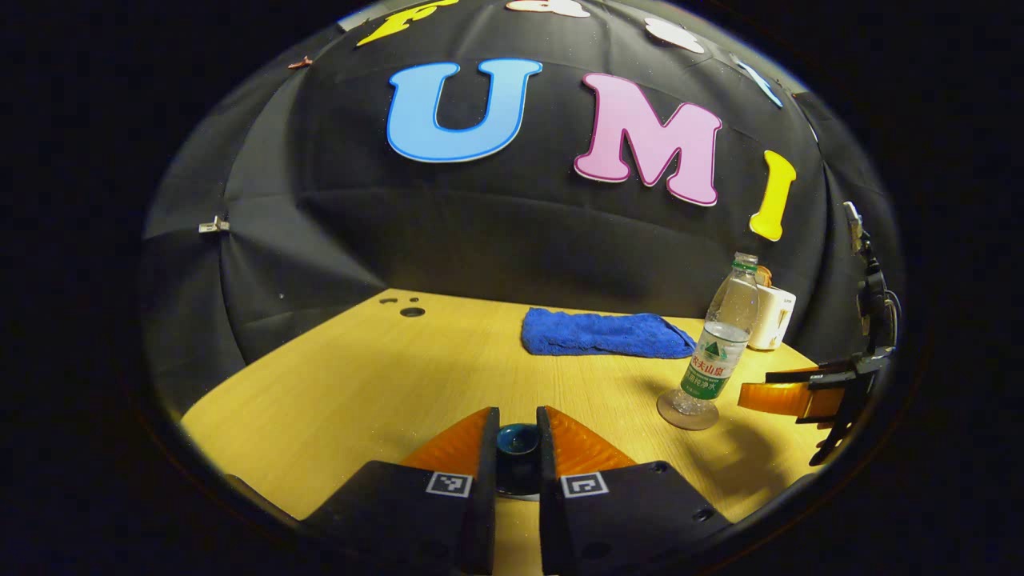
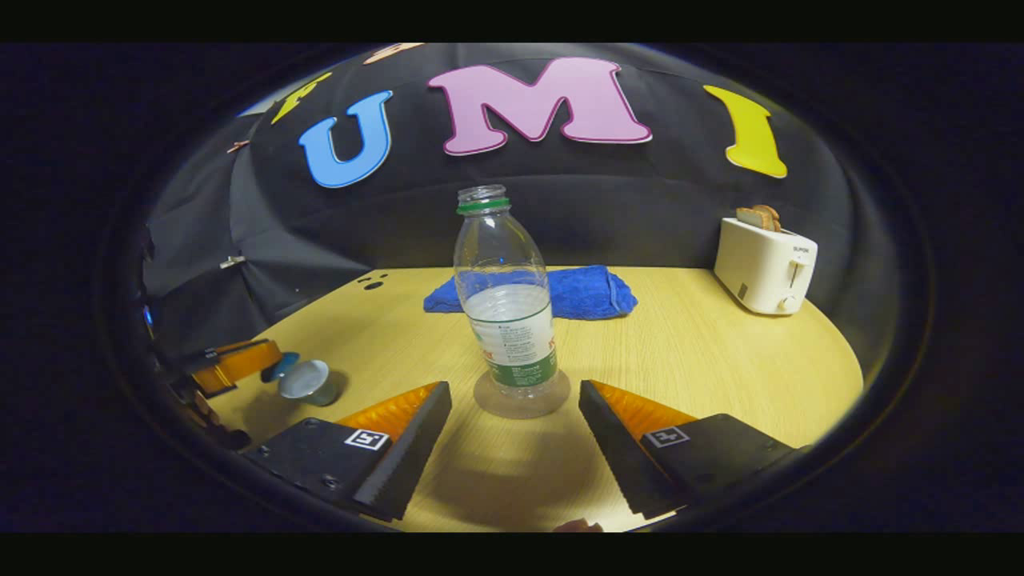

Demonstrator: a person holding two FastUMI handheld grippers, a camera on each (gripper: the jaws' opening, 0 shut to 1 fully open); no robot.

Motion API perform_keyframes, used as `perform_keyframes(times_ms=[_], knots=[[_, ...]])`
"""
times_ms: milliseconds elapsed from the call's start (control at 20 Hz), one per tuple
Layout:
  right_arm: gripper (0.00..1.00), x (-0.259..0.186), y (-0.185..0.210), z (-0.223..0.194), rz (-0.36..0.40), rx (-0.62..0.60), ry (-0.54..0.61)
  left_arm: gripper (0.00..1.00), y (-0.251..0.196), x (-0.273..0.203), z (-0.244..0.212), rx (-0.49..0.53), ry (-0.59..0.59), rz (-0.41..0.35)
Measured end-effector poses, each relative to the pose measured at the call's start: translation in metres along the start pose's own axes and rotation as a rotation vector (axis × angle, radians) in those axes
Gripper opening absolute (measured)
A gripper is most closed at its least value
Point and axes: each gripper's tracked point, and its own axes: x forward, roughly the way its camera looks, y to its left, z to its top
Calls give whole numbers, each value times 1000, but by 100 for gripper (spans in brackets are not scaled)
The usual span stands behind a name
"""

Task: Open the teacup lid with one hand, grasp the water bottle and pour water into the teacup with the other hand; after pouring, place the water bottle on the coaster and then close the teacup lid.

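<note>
In the left gripper view my left gripper (image 1: 518, 448) is shut on the dark blue teacup lid (image 1: 517, 440), pinched between its orange fingers. The right gripper view shows that lid (image 2: 280, 366) held just left of the uncovered teacup (image 2: 308, 380), lifted off it. An uncapped clear water bottle (image 2: 508, 312), about half full, stands upright on a translucent round coaster (image 2: 522, 398). My right gripper (image 2: 512, 448) is open just in front of the bottle, one finger to each side and apart from it. From the left gripper view, the bottle (image 1: 716, 352) has the right gripper (image 1: 788, 398) to its right.
A folded blue towel (image 2: 560, 292) lies behind the bottle near the back wall. A white toaster (image 2: 766, 264) with bread in it stands at the back right. Small dark holes (image 1: 411, 311) mark the wooden table (image 1: 360, 384) at the far left.
</note>
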Motion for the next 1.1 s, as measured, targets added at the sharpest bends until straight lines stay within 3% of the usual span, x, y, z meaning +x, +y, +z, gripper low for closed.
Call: perform_keyframes(times_ms=[100,200,250,400,700,800,850,1050,1100], knots=[[100,-1,-3,4,-9,10,-13,26,-6,7,0,17,-13,-9],[100,-1,-6,2,-15,15,-8,23,-10,13,-5,31,-13,-21],[100,-2,-7,1,-15,20,-8,27,-11,14,-8,39,-9,-25],[100,-4,-6,1,-13,13,-19,24,-12,15,-15,67,-2,-32],[100,-15,-1,-4,-15,15,-7,33,-13,6,-7,117,-3,-31],[100,-27,2,14,-31,42,-19,84,-15,-12,23,127,-36,-21],[100,-37,2,27,-41,36,-37,93,-19,-25,41,122,-50,-25],[100,-77,2,69,-66,2,-87,99,-30,-65,103,116,-95,-12],[100,-91,3,81,-65,-4,-99,96,-37,-79,127,115,-122,-9]])
